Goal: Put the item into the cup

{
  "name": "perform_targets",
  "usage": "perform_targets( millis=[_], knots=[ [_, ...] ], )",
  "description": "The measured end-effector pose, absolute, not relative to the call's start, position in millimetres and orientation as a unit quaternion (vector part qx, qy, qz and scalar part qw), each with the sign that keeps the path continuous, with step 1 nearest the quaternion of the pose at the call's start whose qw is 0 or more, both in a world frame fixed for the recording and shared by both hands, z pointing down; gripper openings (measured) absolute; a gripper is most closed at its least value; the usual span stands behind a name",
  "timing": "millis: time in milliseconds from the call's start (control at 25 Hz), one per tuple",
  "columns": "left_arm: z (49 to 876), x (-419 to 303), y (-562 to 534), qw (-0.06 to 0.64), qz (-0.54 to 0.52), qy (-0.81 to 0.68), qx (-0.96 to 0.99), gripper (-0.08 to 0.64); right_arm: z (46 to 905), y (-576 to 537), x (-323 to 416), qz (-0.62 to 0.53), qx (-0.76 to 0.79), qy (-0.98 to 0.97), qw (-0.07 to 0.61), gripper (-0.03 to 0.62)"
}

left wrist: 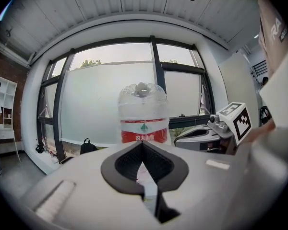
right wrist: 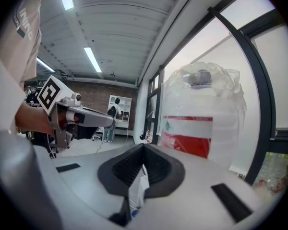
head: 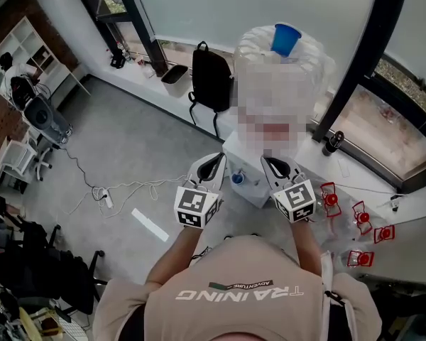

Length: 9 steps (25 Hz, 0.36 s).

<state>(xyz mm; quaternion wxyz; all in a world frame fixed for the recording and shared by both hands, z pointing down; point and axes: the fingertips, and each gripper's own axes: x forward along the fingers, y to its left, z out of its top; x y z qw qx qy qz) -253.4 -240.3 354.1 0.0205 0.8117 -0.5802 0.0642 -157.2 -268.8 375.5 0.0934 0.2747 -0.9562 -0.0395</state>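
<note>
Cup, if the small blue thing [head: 236, 179] is it, sits on the white box [head: 255, 192] at the middle of the head view, between the tips of the two grippers. It is too small to tell for sure, and no item to go in it can be made out.

The left gripper [head: 211, 163] has its jaws pressed together with nothing between them. The right gripper [head: 275, 165] is pressed together too, and empty. The two are level, side by side, and both point toward the jug [head: 259, 45] with a red label, which stands above them in the frame with a blue top [head: 285, 38].

Four red pieces [head: 330, 199] lie on the white ledge at the lower right. A black backpack [head: 211, 80] leans below the window at the upper middle.
</note>
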Motion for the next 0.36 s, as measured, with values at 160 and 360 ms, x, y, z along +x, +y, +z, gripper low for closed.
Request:
perform_targets(
  millis=[160, 360],
  knots=[
    [355.7, -251.5, -236.5, 0.021, 0.069, -0.580, 0.811, 0.008, 378.2, -266.2, -156.8, -0.039, 0.270, -0.958, 0.093, 0.011],
    [363.4, -243.1, -220.5, 0.031, 0.080, -0.574, 0.814, 0.008, 391.6, -249.7, -156.6, -0.024, 0.262, -0.960, 0.099, 0.011]
  ],
)
